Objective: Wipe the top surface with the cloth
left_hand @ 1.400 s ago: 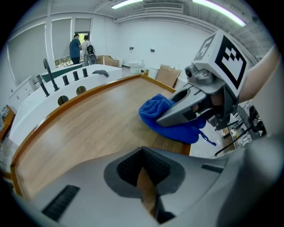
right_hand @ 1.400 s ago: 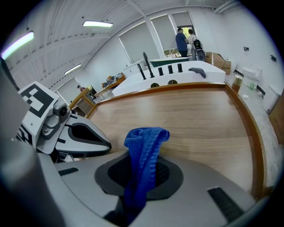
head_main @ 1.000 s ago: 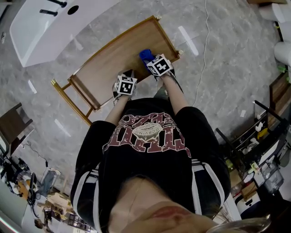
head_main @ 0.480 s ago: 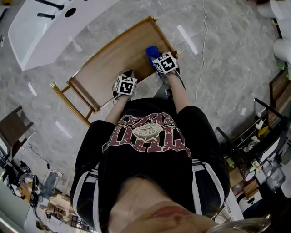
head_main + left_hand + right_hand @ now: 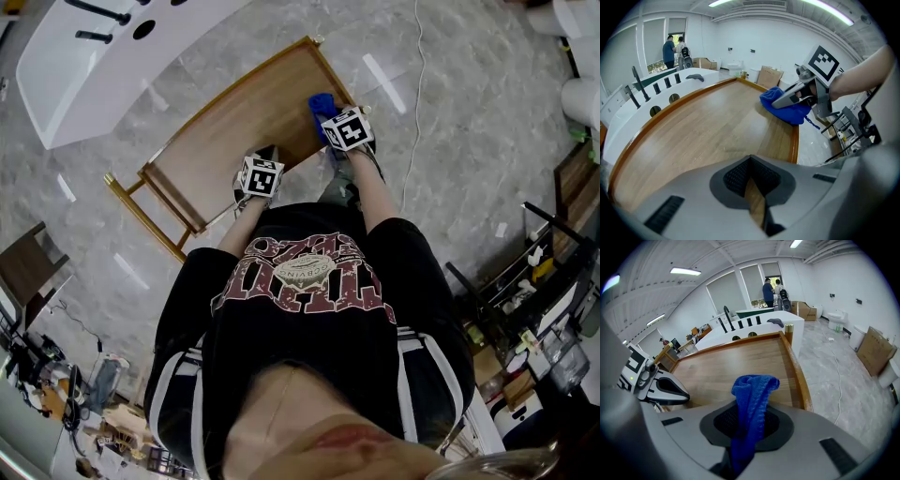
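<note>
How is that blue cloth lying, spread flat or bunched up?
Bunched up. The blue cloth is a crumpled wad pinched in the right gripper, its folded end sticking out over the wooden top, not laid flat.

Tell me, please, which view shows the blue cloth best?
The right gripper view: the cloth fills its centre, clamped between the jaws, weave visible. The left gripper view shows it sideways, bunched near the table's corner. The head view shows only a small blue patch.
</note>
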Motion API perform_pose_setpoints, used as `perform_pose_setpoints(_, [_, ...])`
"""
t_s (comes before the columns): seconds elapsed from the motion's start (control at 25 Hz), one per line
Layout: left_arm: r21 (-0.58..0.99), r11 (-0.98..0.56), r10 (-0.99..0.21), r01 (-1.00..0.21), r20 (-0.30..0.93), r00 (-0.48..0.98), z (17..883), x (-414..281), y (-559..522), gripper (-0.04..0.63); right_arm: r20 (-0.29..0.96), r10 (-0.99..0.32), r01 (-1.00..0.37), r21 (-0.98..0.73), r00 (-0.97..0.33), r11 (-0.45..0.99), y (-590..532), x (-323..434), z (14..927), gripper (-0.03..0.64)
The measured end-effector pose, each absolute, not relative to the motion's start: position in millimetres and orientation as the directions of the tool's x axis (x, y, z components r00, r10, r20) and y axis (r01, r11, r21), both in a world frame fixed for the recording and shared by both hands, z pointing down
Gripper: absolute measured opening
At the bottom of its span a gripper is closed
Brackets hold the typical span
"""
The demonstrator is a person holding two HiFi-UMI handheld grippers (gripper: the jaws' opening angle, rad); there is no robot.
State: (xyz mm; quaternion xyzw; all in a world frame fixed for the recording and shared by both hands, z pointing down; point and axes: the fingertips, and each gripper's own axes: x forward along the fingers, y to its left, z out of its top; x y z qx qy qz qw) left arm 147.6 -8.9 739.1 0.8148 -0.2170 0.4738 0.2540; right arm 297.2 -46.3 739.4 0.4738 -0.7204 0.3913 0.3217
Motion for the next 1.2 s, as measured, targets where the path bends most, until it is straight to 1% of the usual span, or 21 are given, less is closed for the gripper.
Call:
perform_pose_setpoints(0.24, [0.209, -0.775, -0.120, -0.596, 0.878, 0.464, 736.6, 149.6, -10.2, 0.046, 0.842, -0.440, -0.948, -0.239, -0.311, 0.211, -44.9, 312.3, 738.6, 0.058])
perform_pose_setpoints(0.44, [0.201, -0.766, -0.140, -0.611, 0.875, 0.464, 734.0, 147.6, -12.1, 0.046, 0.851, -0.435, -0.951, -0.213, -0.293, 0.223, -43.9, 324.5, 736.3, 0.058])
perform_pose_setpoints(0.68, [0.193, -0.737, -0.178, -0.648, 0.869, 0.461, 729.3, 136.6, -17.4, 0.046, 0.873, -0.420, -0.951, -0.136, -0.248, 0.278, -36.8, 333.4, 735.3, 0.058])
perform_pose_setpoints(0.84, [0.187, -0.707, -0.218, -0.683, 0.860, 0.461, 724.1, 128.9, -25.7, 0.046, 0.879, -0.418, -0.961, -0.135, -0.229, 0.242, -37.2, 338.4, 736.9, 0.058])
perform_pose_setpoints(0.96, [0.186, -0.670, -0.259, -0.719, 0.849, 0.460, 717.6, 113.7, -37.3, 0.046, 0.859, -0.433, -0.954, -0.182, -0.272, 0.238, -43.7, 324.0, 733.3, 0.058])
perform_pose_setpoints(1.2, [0.165, -0.628, -0.321, -0.761, 0.836, 0.445, 707.2, 94.9, -45.1, 0.046, 0.799, -0.466, -0.910, -0.235, -0.381, 0.340, -63.4, 280.8, 710.8, 0.058])
